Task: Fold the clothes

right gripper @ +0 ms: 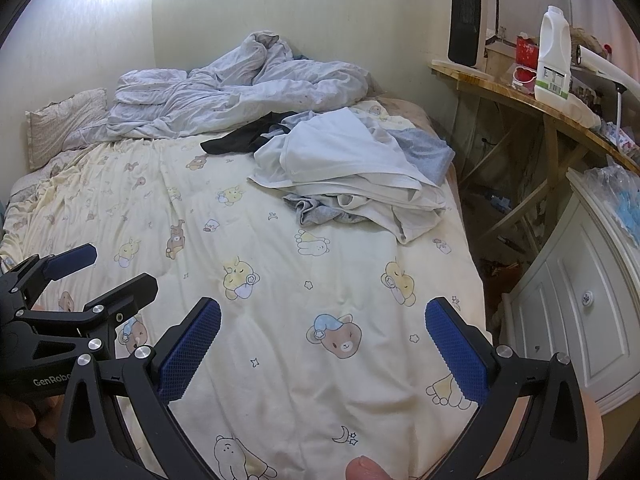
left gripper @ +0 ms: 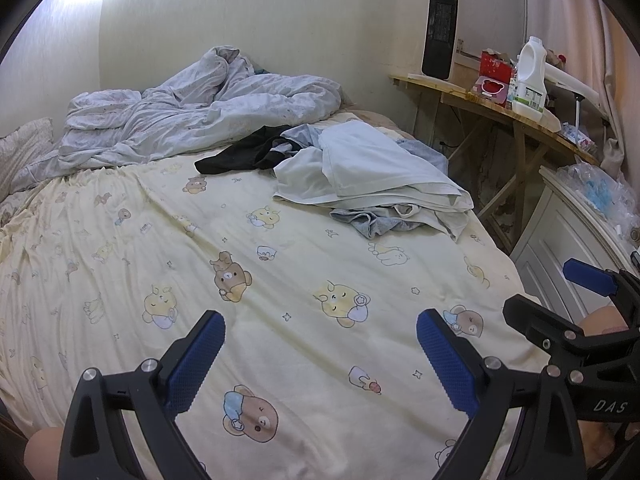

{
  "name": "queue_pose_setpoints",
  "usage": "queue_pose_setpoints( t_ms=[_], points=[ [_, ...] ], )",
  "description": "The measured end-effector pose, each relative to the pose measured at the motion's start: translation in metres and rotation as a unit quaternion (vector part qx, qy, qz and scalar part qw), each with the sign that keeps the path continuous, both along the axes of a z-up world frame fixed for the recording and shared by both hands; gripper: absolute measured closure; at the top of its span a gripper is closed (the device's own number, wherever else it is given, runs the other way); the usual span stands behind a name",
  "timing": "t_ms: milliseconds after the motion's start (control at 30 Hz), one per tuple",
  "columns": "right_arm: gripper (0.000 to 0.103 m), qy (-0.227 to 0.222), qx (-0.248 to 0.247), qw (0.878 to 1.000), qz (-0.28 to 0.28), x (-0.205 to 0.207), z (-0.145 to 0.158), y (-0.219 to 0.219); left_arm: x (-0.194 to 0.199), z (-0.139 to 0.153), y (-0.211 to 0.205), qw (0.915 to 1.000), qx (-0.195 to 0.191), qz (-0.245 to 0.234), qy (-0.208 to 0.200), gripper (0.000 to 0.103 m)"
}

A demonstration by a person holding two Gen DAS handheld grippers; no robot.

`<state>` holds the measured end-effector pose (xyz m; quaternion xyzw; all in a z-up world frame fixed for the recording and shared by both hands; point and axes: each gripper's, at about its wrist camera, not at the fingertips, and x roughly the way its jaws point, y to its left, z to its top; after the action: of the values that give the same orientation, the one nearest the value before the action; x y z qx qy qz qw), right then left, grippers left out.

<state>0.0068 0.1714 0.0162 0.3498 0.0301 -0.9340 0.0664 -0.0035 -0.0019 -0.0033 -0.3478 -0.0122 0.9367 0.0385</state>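
A heap of clothes lies on the far right part of the bed: a white shirt (left gripper: 372, 168) (right gripper: 344, 164) on top, a grey garment (left gripper: 372, 220) (right gripper: 316, 208) poking out at the front, a black garment (left gripper: 240, 156) (right gripper: 240, 140) at the back left, a light blue piece (right gripper: 428, 152) at the right. My left gripper (left gripper: 320, 322) hovers open over the cartoon-print sheet (left gripper: 160, 240) (right gripper: 280, 360), well short of the heap, holding nothing. My right gripper (right gripper: 323, 310) is likewise open and empty, beside the left one. Each gripper shows at the edge of the other's view.
A crumpled pale duvet (left gripper: 192, 112) and a pillow (right gripper: 64, 124) lie at the head of the bed by the wall. Right of the bed stand a wooden table (left gripper: 480, 100) with a white jug (left gripper: 530, 76) and a heater (left gripper: 440, 20), and a white cabinet (right gripper: 580, 300).
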Motion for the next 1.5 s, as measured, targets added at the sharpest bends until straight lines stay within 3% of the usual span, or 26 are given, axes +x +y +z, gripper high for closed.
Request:
queue_pose_setpoints(
  t_ms=[500,1100,1267,1500],
  points=[
    [0.000,-0.001,0.003,1.000,0.000,0.000,0.002,-0.001,0.001,0.001,0.001,0.9999,-0.010,0.003,0.004,0.006],
    [0.000,0.022,-0.006,1.000,0.022,0.019,0.062,-0.006,0.035,0.062,0.001,0.9990,-0.005,0.042,0.017,0.006],
    [0.000,0.025,-0.002,0.999,0.025,0.016,0.073,-0.006,0.023,0.063,0.004,0.9988,-0.005,0.047,0.012,0.006],
    [0.000,-0.004,0.009,0.999,0.047,-0.035,0.059,-0.003,-0.020,0.048,0.003,0.9983,-0.007,0.057,-0.010,0.006]
  ],
)
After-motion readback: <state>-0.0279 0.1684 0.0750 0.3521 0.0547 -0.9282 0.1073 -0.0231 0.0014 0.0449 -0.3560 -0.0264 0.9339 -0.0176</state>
